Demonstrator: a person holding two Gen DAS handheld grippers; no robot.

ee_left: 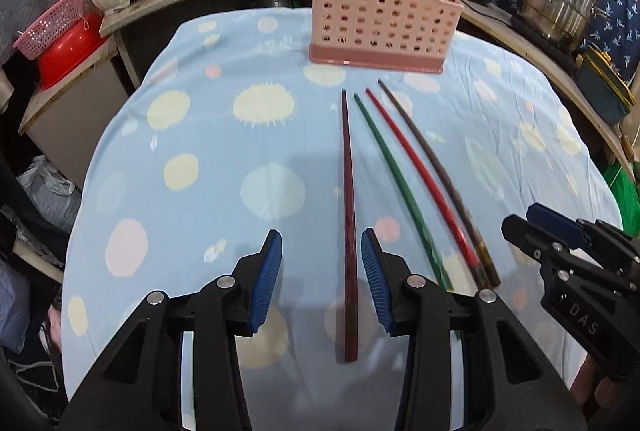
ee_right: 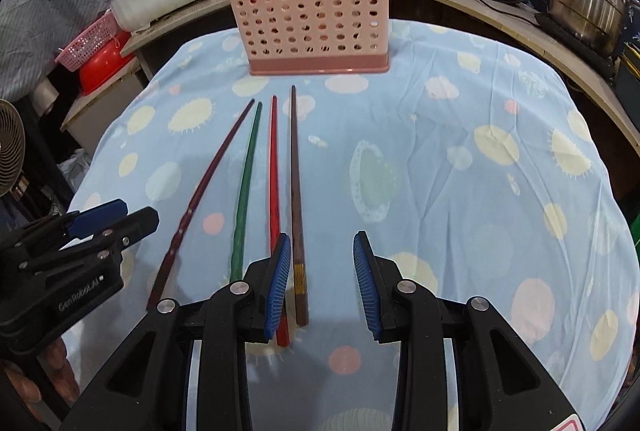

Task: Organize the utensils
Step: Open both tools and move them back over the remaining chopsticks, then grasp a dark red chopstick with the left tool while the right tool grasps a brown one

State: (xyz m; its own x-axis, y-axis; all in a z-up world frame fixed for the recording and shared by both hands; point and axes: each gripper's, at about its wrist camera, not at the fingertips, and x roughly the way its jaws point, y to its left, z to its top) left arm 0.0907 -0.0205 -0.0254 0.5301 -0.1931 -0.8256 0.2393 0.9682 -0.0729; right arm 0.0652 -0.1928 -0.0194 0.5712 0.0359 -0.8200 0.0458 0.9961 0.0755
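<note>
Blue-padded jaws of the left gripper [ee_left: 321, 279] are held apart astride the maroon chopstick [ee_left: 349, 215] on the tablecloth [ee_left: 192, 135], the right gripper [ee_right: 322, 283] likewise empty over the brown chopstick [ee_right: 296, 191]; closing should be centred before lifting toward the pink holder [ee_left: 380, 15].

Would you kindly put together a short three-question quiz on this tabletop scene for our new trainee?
1. How many chopsticks lie on the spotted cloth in front of the pink holder?
2. True or false: the left gripper is clamped on the maroon chopstick.
3. Which chopstick runs between the right gripper's open pads: A green, B red, C brown?

Key: 1. Four. 2. False: it lies between open pads, untouched. 3. C.
</note>
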